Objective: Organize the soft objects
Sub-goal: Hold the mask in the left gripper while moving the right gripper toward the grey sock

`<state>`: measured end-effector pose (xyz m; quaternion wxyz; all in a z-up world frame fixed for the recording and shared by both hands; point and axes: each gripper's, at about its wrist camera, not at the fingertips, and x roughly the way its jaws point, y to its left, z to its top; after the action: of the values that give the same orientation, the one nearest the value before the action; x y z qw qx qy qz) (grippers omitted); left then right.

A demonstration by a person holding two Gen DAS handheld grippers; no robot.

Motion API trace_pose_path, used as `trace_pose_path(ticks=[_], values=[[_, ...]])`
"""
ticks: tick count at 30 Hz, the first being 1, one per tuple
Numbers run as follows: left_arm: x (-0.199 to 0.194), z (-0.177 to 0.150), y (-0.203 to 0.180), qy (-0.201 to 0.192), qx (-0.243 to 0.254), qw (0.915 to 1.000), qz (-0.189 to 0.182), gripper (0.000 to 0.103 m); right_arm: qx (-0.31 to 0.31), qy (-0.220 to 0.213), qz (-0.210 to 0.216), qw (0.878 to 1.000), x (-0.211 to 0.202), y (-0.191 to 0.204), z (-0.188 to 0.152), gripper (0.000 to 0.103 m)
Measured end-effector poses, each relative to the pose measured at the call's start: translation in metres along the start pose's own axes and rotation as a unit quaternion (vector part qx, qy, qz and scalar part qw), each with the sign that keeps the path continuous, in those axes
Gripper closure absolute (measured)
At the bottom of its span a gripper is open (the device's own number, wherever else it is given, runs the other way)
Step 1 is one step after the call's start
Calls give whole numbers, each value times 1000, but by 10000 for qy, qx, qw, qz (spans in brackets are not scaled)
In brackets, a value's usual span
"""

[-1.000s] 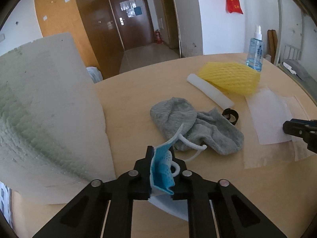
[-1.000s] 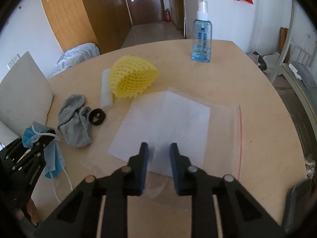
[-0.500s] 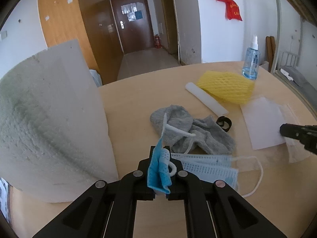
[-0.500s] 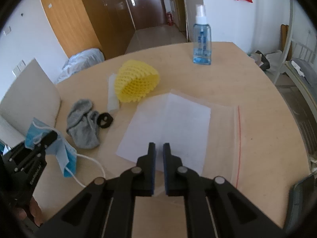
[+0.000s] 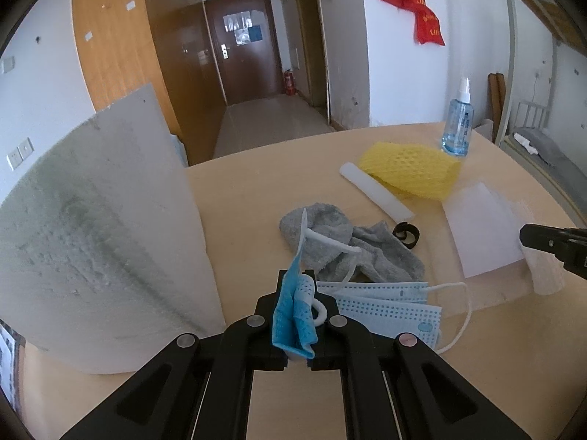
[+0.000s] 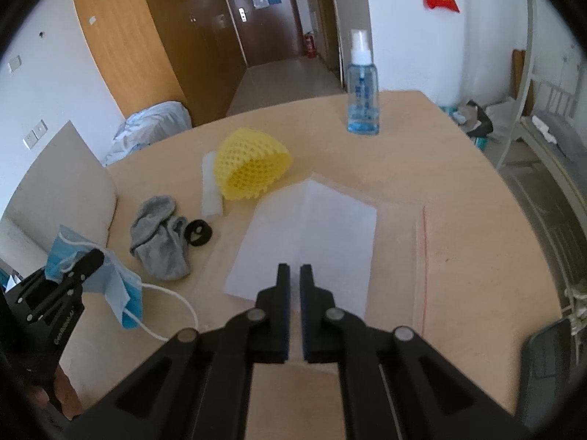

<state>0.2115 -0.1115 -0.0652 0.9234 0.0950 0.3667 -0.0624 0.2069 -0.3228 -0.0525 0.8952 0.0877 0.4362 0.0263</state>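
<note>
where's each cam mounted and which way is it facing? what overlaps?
Left wrist: on the left hand-held gripper, angled down over the table; its fingers clamp a blue face mask; the right hand-held gripper's tip shows at right.
Right wrist: on the right hand-held gripper, angled down at a clear zip bag, pinching its near edge; the left hand-held gripper shows at lower left.
Shared: grey sock, yellow foam net, spray bottle, mask.

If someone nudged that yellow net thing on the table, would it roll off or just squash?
The yellow foam mesh sleeve would probably squash: its open netting looks soft and light. It lies on its side with a rounded body, so it might roll slightly, though the white foam strip beside it could stop it.
</note>
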Motion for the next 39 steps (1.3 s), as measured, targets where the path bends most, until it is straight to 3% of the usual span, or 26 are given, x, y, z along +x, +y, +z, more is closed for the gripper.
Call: trace_pose_path(ticks=[2, 4, 6, 12, 20, 22, 27, 29, 33, 39], values=[[-2, 0, 1, -27, 9, 10000, 4, 97, -80, 51, -174, 9998, 2, 5, 2, 95], [-3, 0, 1, -26, -2, 10000, -27, 97, -97, 112, -285, 9995, 8, 5, 4, 84], [-4, 0, 2, -61, -3, 10000, -26, 97, -232, 180, -473, 9984, 15, 10, 5, 58], [-4, 0, 5, -45, -55, 10000, -25, 97, -424, -127, -513, 9977, 10, 16, 6, 22], [-11, 0, 8, -118, -101, 9999, -27, 97, -554, 324, -1056, 9923, 38, 18, 7, 21], [-14, 1, 10, -155, -119, 9998, -8, 97, -514, 418, -1081, 9919, 42, 15, 7, 25], [-18, 1, 12, -185, -119, 9998, 23, 97, -442, 625, -878, 9932, 47, 12, 4, 79], [-21, 0, 13, -209, -139, 9997, 16, 97, -426, 621, -848, 9936, 44, 10, 4, 94], [-27, 0, 14, -264, -145, 9995, 23, 97, -464, 510, -911, 9934, 32, 14, 2, 100], [-36, 0, 17, -316, -177, 9993, 7, 97, -307, 135, -785, 9964, 3, 7, 2, 101]])
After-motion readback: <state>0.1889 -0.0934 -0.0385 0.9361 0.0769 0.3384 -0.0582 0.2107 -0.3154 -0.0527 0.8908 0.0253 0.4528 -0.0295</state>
